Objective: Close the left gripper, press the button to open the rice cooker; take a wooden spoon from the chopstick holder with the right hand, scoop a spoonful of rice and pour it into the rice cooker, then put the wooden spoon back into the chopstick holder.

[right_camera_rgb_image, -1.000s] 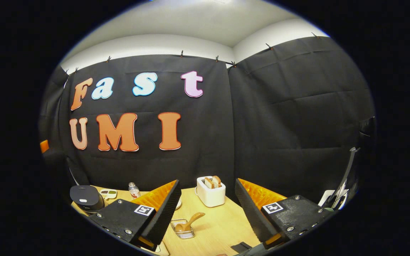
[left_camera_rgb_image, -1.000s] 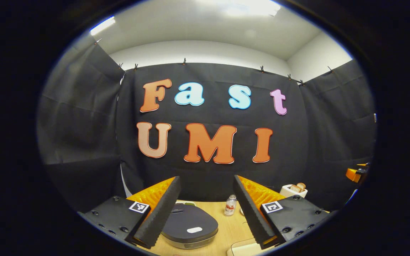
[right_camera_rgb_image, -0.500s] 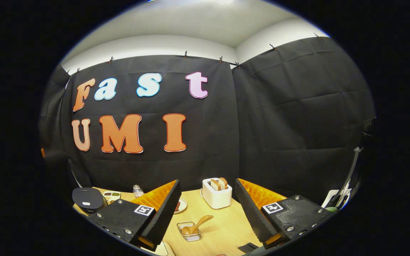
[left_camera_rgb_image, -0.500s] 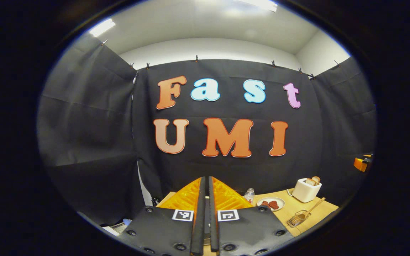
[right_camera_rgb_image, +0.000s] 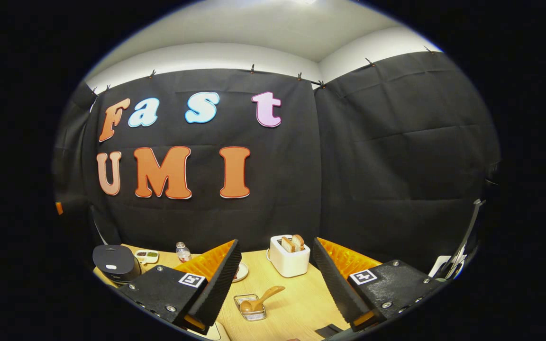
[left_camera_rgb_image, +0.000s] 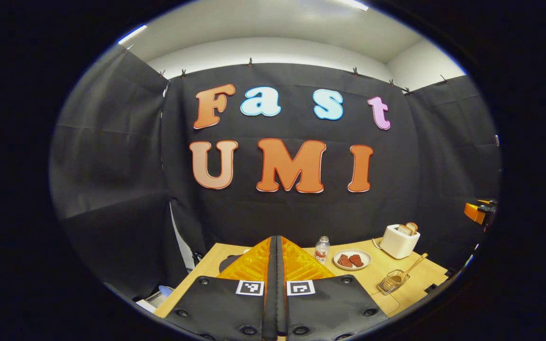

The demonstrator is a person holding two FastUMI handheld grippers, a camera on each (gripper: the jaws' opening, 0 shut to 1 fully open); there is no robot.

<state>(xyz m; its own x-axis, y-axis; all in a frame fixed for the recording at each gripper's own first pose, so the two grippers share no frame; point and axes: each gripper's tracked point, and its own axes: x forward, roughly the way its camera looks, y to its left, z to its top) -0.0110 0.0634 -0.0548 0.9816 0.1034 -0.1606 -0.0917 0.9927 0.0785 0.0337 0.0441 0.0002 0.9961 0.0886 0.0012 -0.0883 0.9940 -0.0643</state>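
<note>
The wooden surface (right_camera_rgb_image: pixel 296 303) carries the rice cooker (right_camera_rgb_image: pixel 115 263) at far left, lid down. The left claw (left_camera_rgb_image: pixel 276 284) is pressed fully together, empty; the right claw (right_camera_rgb_image: pixel 273 279) gapes wide, empty. Between its fingers, the wire chopstick holder (right_camera_rgb_image: pixel 250 307) props the wooden spoon (right_camera_rgb_image: pixel 262 299): light, rigid, best pinched mid-handle.

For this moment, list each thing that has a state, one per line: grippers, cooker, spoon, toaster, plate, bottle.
Left gripper: shut, holding nothing.
Right gripper: open, empty.
Black-lidded rice cooker: lid closed.
Wooden spoon: resting in the wire chopstick holder, handle tilted.
White toaster: bread slices sticking up.
White round plate: holds red pieces.
Small clear bottle: upright, capped.
</note>
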